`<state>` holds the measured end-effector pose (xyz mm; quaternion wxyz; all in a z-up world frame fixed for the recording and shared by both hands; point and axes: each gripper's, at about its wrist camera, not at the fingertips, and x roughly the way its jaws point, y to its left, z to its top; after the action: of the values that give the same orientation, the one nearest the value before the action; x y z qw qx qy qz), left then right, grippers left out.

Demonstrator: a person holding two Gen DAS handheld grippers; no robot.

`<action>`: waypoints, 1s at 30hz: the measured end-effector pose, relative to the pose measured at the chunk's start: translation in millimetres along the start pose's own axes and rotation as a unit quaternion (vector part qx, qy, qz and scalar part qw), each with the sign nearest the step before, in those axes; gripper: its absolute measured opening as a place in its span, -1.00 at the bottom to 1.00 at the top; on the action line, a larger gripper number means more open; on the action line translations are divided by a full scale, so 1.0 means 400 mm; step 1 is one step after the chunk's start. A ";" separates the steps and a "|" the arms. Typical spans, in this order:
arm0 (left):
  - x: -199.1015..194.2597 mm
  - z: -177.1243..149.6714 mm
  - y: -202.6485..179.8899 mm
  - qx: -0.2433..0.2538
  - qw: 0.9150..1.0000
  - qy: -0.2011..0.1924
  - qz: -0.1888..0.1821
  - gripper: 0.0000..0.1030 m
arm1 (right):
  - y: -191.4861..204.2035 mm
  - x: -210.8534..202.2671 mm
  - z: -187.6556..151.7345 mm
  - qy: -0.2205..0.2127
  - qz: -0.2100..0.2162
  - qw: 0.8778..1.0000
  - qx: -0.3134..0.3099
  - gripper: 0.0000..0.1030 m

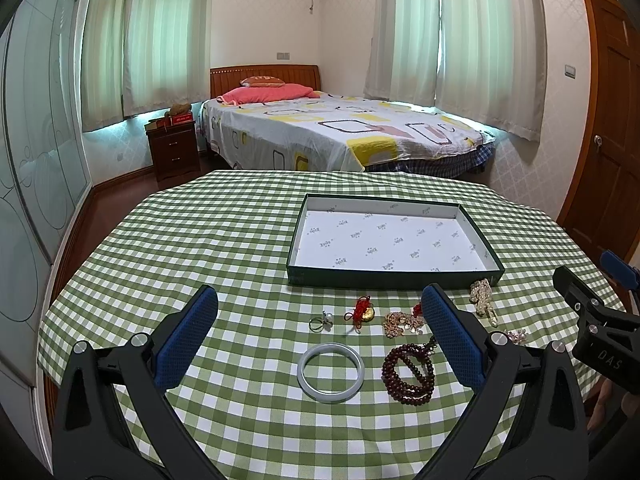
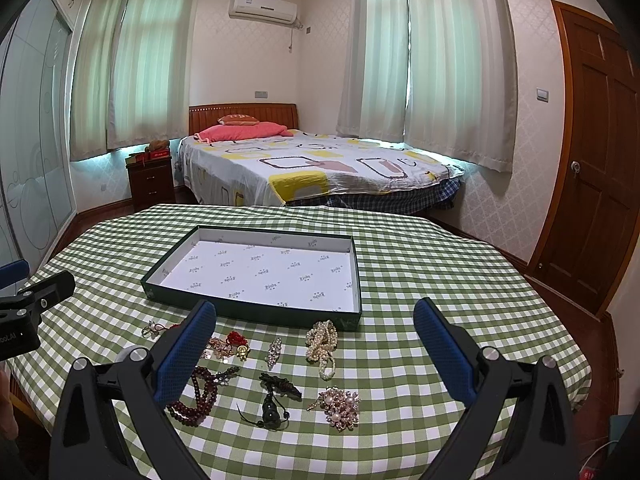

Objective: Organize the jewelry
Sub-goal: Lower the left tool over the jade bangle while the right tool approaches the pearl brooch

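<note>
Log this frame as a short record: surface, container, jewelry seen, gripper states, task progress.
surface: table under a green checked cloth
container: shallow dark green box, white printed lining, nothing inside
near left gripper: pale jade bangle, dark red bead strand, ring, red-corded gold charm
near right gripper: pearl strand, pearl brooch, black corded pendant
left gripper: open, holding nothing
right gripper: open, holding nothing
progress: all jewelry lies on the cloth in front of the box
</note>
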<state>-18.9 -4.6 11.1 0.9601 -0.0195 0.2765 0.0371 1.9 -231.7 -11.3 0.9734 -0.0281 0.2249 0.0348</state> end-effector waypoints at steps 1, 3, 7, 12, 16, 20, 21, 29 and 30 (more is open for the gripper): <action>0.003 -0.002 0.002 0.000 1.000 0.000 0.000 0.92 | -0.002 0.003 -0.002 0.000 0.000 1.000 0.000 0.88; 0.016 -0.008 0.005 0.003 1.000 0.003 -0.001 0.92 | -0.009 0.011 -0.008 0.000 0.001 1.000 0.000 0.88; 0.059 -0.029 0.012 0.011 1.000 0.016 0.000 0.92 | -0.030 0.044 -0.035 0.005 0.002 1.000 0.000 0.88; 0.131 -0.077 0.034 0.008 0.999 0.045 -0.005 0.92 | -0.063 0.096 -0.086 0.022 -0.001 1.000 -0.002 0.88; 0.182 -0.108 0.051 -0.001 0.997 0.079 -0.012 0.92 | -0.086 0.140 -0.125 0.053 0.001 0.999 0.013 0.88; 0.226 -0.134 0.038 0.007 0.994 0.108 -0.021 0.92 | -0.097 0.174 -0.156 0.080 0.009 0.996 0.023 0.88; 0.236 -0.140 0.032 0.010 0.993 0.113 -0.023 0.92 | -0.094 0.178 -0.164 0.084 0.009 0.996 0.022 0.88; 0.306 -0.182 0.014 0.013 0.986 0.164 -0.028 0.92 | -0.087 0.212 -0.197 0.112 0.019 0.993 0.018 0.88; 0.313 -0.185 0.015 0.011 0.985 0.170 -0.028 0.92 | -0.088 0.216 -0.200 0.116 0.021 0.993 0.020 0.88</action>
<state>47.2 4.5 -118.3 0.8997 -0.0225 0.4359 0.0035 47.4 -267.7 -119.6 0.9399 -0.0073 0.3380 0.0472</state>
